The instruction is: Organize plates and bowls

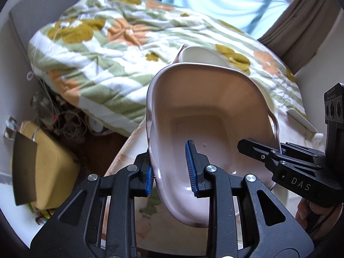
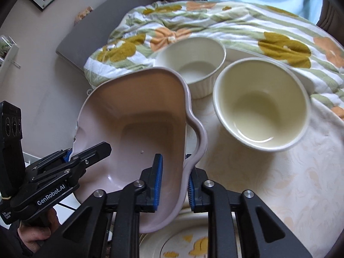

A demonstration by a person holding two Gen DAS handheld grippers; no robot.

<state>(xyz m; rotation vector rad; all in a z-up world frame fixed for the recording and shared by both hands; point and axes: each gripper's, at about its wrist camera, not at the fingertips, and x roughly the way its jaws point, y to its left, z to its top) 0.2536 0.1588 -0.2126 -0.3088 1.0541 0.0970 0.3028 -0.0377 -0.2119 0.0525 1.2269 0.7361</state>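
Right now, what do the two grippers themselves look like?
Both are black plastic linkage frames with silver pivot bolts and blue ribbed fingers. The left gripper reads "GenRobot.AI" in white; the right gripper reads "DAS". Bare hands hold them.

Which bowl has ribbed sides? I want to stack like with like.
The white bowl farthest back, next to the quilt. Its outer wall has vertical ribs; the cream bowl and the held pink dish are smooth.

table [image 2: 290, 182] | ribbed bowl [image 2: 193, 68] | cream bowl [image 2: 262, 105] | floral plate [image 2: 189, 243]
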